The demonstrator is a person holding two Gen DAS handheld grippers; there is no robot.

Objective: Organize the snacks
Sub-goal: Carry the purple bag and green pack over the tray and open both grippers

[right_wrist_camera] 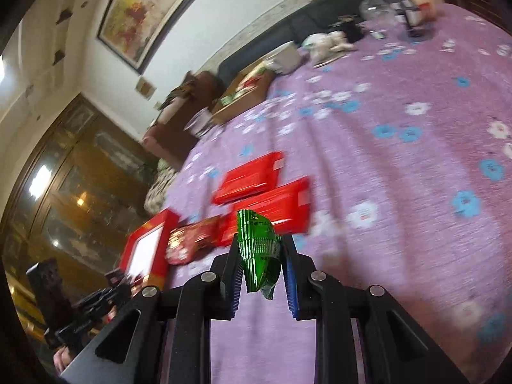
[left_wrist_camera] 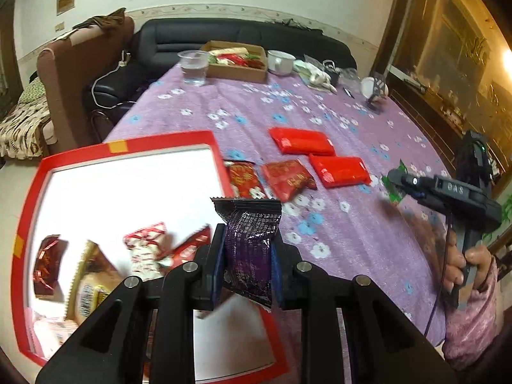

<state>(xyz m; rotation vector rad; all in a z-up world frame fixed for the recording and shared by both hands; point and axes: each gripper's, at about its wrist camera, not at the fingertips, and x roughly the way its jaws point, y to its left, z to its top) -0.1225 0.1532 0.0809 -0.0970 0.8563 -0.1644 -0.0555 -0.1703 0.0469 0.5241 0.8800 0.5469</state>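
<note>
Left wrist view first: I see the red-rimmed white tray (left_wrist_camera: pixel 128 192) at the left, hanging over the table's near-left edge, with several red and gold snack packets lying on its white floor. My left gripper (left_wrist_camera: pixel 248 256) hangs above the tray's right rim, its fingers clamped on a dark purple foil snack packet (left_wrist_camera: pixel 249 243) that stands upright between the blue pads, its crimped top edge flaring above them. Just right of the tray, two red patterned snack pouches (left_wrist_camera: pixel 272 177) lie side by side on the purple flowered tablecloth (left_wrist_camera: pixel 336 233). Beyond those, two flat plain red packets (left_wrist_camera: pixel 320 153) lie near each other. Between them and the near edge, the cloth is bare. At the far edge sit a clear plastic cup (left_wrist_camera: pixel 193 67), a brown cardboard box (left_wrist_camera: pixel 238 60) of snacks and a white mug (left_wrist_camera: pixel 280 60).

Only this view shows the tray's contents and the right gripper from outside, held off the table's right side.

Right wrist view, blurred, shows what that outside look hides: my right gripper (right_wrist_camera: pixel 260 259) has its fingers closed on a crumpled shiny green foil wrapper (right_wrist_camera: pixel 259 249), held above the cloth, with the red packets just beyond it.
</note>
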